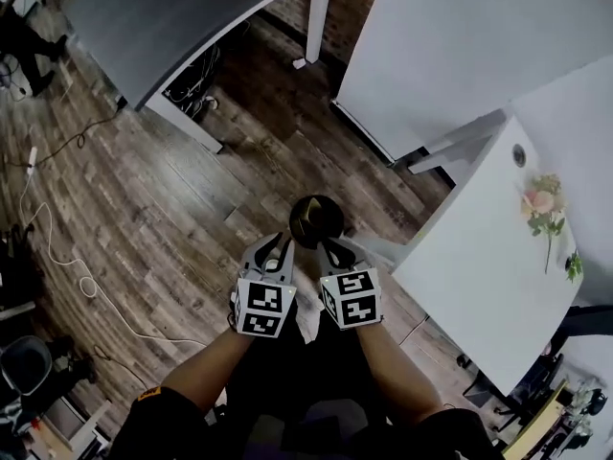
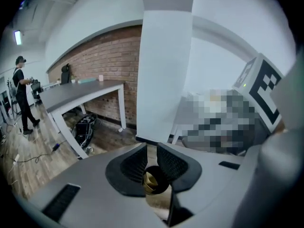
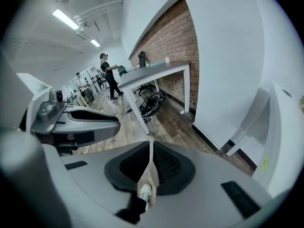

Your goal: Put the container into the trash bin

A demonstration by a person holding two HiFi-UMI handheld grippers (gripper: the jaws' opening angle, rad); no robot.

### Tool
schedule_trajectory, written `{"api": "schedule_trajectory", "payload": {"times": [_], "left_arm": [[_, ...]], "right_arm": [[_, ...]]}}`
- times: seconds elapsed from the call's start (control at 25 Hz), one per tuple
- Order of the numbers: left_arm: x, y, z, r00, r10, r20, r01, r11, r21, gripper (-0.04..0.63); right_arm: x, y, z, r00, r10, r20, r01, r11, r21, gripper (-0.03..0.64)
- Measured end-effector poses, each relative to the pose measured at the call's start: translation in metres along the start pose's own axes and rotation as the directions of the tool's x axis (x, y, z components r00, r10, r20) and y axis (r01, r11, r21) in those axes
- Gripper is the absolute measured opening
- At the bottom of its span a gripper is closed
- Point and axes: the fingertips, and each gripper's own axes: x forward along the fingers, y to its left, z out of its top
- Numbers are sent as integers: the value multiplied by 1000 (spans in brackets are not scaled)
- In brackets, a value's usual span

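Note:
In the head view both grippers are held up side by side, high over the wooden floor. A small round black trash bin [image 1: 316,220] stands on the floor below, showing between their tips, with something gold-coloured [image 1: 306,222] inside it. My left gripper [image 1: 280,247] has its jaws a narrow gap apart with nothing between them. In the left gripper view, the bin [image 2: 154,180] shows through the gap below that gripper's [image 2: 148,144] tips. My right gripper [image 1: 331,249] [image 3: 151,144] is shut to a thin slit and holds nothing.
A grey desk [image 1: 172,17] with cables under it stands at the far left, white panels [image 1: 460,46] behind, and a white table [image 1: 479,257] with flowers [image 1: 544,209] to the right. A white cable [image 1: 57,247] lies on the floor. People [image 3: 108,75] stand far off.

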Motion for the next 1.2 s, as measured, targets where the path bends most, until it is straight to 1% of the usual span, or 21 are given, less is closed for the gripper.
{"api": "schedule_trajectory", "payload": {"times": [0.16,0.32,0.52,0.72,0.8,1.0,1.08,1.2], "left_arm": [[-41,-12,53,997,-3,77,4,1000,-6,61],[-74,-24,102,989,-2,149,2,1000,-6,57],[-109,-40,153,971,-16,241,16,1000,1,51],[-145,-67,192,941,-39,335,20,998,61,43],[-156,-77,201,931,-45,362,23,998,65,40],[-171,-91,210,917,-46,396,13,996,88,35],[-174,-93,209,914,-39,403,3,996,91,34],[-177,-99,206,914,-36,404,-3,995,95,32]], "right_arm": [[-62,5,46,993,-37,109,40,999,-28,32],[-117,-1,85,974,-85,208,97,994,-46,26],[-175,-2,121,938,-132,321,165,983,-78,25],[-228,3,141,895,-135,425,193,977,-95,20],[-247,4,145,878,-135,459,199,975,-95,18],[-274,9,151,850,-118,514,187,979,-84,17],[-277,11,150,846,-111,521,186,978,-93,15],[-278,14,142,849,-100,519,181,977,-108,14]]}}
